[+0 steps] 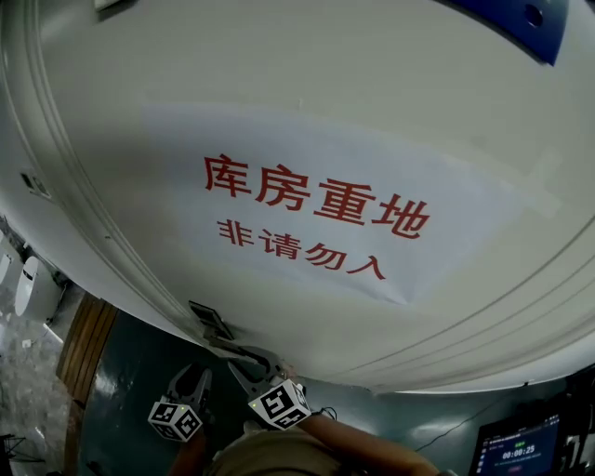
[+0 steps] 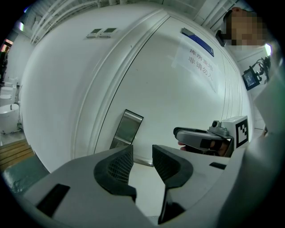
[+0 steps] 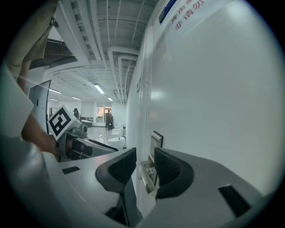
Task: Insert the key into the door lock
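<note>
A steel lock plate (image 1: 210, 319) sits low on the white door (image 1: 307, 112), with a silver door handle (image 1: 237, 351) just below it. My right gripper (image 1: 249, 364) reaches up to that handle. In the right gripper view the handle's end (image 3: 149, 176) fills the gap between the pads, below the lock plate (image 3: 157, 139), and my right gripper (image 3: 144, 167) is shut on it. My left gripper (image 1: 191, 379) hangs just left of it, off the door. Its jaws (image 2: 142, 162) stand open and hold nothing, facing the lock plate (image 2: 127, 129). I see no key in any view.
A paper sign with red characters (image 1: 307, 214) is taped across the door, with a blue plate (image 1: 521, 19) above it. White ceramic fixtures (image 1: 37, 288) and a wooden strip (image 1: 84, 344) lie to the left. A monitor (image 1: 516, 451) stands at the lower right.
</note>
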A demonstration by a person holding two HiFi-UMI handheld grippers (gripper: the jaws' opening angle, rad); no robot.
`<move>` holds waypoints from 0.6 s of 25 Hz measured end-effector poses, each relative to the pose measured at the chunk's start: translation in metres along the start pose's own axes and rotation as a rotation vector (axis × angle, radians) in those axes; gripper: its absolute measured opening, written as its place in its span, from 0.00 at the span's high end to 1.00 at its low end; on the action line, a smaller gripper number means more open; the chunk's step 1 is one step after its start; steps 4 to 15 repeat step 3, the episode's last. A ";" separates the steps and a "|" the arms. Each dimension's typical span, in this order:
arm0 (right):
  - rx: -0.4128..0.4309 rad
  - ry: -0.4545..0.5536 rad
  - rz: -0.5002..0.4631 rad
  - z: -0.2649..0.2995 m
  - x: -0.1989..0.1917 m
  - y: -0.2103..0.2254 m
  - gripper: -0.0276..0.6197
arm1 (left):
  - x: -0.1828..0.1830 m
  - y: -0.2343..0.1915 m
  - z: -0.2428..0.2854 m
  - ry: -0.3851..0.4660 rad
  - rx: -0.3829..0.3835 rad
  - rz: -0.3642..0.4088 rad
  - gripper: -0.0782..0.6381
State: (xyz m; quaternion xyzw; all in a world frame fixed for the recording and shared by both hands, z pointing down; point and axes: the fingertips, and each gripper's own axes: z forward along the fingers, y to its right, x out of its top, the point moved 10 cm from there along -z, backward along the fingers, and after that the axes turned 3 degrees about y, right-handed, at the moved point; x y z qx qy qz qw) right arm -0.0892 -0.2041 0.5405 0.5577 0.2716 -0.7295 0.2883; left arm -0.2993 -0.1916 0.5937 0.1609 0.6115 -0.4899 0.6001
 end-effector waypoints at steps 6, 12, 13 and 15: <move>-0.005 -0.004 0.002 -0.004 -0.002 0.006 0.77 | -0.002 0.004 0.006 0.001 -0.003 -0.001 0.69; -0.005 -0.004 0.002 -0.004 -0.002 0.006 0.77 | -0.002 0.004 0.006 0.001 -0.003 -0.001 0.69; -0.005 -0.004 0.002 -0.004 -0.002 0.006 0.77 | -0.002 0.004 0.006 0.001 -0.003 -0.001 0.69; -0.005 -0.004 0.002 -0.004 -0.002 0.006 0.77 | -0.002 0.004 0.006 0.001 -0.003 -0.001 0.69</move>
